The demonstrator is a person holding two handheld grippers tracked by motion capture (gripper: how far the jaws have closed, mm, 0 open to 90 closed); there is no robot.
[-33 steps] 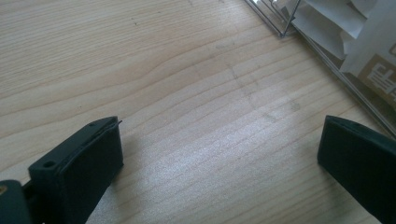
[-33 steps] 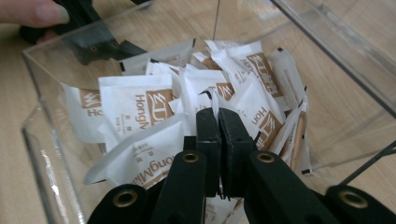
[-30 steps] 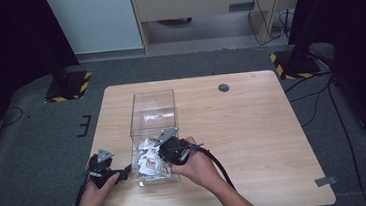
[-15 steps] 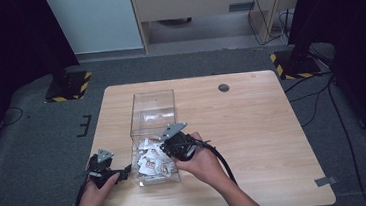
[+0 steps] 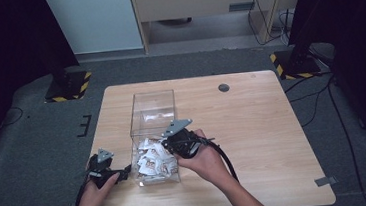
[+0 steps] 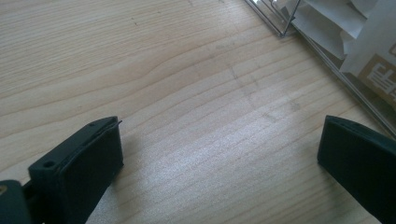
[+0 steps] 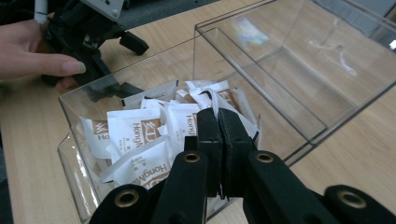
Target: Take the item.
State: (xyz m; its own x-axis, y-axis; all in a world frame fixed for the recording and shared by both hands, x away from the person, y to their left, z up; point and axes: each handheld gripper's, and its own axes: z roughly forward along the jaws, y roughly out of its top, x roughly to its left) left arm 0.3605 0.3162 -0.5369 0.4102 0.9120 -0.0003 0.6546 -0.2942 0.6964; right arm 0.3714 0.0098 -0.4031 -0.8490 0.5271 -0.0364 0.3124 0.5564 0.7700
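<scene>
The right gripper [image 7: 218,122], jaws pressed together and seemingly empty, hovers above the sachets [image 7: 140,135] heaped in the clear box [image 5: 152,116], while the left gripper [image 5: 119,174], spread, rests on the bench [image 5: 253,122] beside the box, probably steadying it.

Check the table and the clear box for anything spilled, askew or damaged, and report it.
Nothing stands out. The packets lie in a loose heap, all inside the near end of the clear box, whose far end is bare. None have spilled onto the table. The box sits upright and looks intact.
</scene>
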